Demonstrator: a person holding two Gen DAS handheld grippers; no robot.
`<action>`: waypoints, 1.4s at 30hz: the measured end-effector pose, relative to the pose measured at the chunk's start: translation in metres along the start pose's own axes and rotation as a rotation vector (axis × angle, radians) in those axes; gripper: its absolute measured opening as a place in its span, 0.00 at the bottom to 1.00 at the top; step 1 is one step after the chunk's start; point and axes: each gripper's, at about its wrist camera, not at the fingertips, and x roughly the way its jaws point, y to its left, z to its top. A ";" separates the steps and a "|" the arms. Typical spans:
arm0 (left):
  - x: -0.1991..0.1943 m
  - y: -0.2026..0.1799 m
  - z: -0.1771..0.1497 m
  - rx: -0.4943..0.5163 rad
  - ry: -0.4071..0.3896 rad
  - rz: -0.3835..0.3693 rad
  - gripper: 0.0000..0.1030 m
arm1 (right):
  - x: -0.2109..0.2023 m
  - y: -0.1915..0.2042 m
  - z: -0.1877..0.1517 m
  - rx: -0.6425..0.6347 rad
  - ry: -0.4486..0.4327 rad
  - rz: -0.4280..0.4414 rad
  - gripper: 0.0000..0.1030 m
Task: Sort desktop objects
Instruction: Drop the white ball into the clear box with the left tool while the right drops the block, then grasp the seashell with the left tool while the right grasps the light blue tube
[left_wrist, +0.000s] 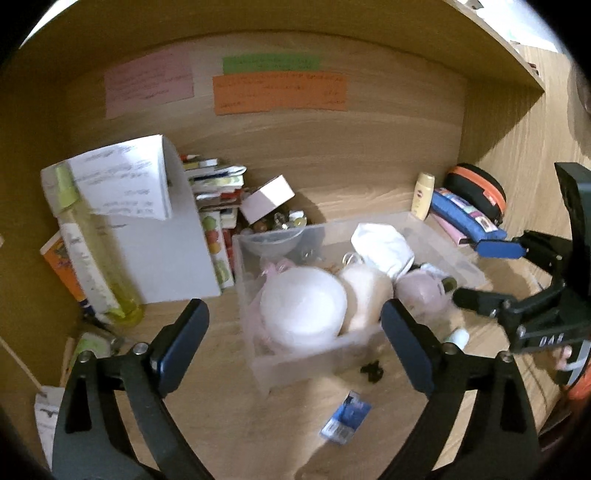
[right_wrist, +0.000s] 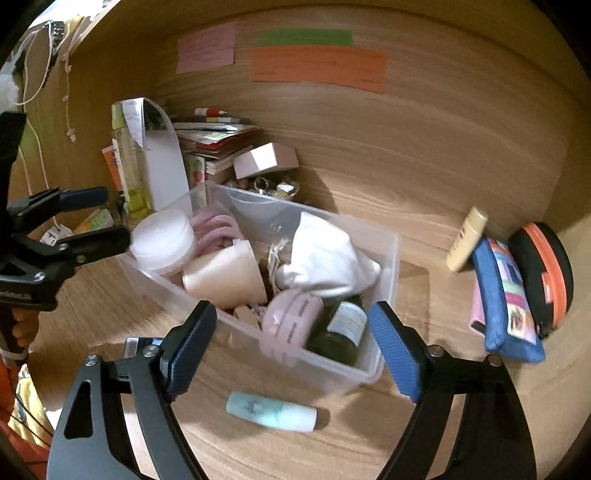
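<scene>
Clear plastic bin (right_wrist: 384, 254) mostly filled; pale mint tube (right_wrist: 271, 410) and blue packet (left_wrist: 345, 417) left nearby; left gripper (left_wrist: 295, 347) and right gripper (right_wrist: 291, 350) both spread apart, empty.

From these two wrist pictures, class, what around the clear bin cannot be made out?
- Writing on the orange note: blurred and too small, both views.
- Bottom of the clear bin: hidden under the white pouch and cup.
- Label of the dark jar, right wrist view: blurred.
</scene>
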 end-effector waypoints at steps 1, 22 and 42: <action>-0.003 0.001 -0.002 0.000 0.004 0.004 0.93 | -0.002 -0.001 -0.003 0.004 0.001 -0.003 0.81; -0.020 -0.016 -0.090 0.069 0.157 -0.065 0.94 | 0.017 0.010 -0.069 0.017 0.195 -0.027 0.81; 0.000 -0.010 -0.113 0.039 0.218 -0.119 0.21 | 0.041 0.021 -0.066 0.063 0.224 0.009 0.78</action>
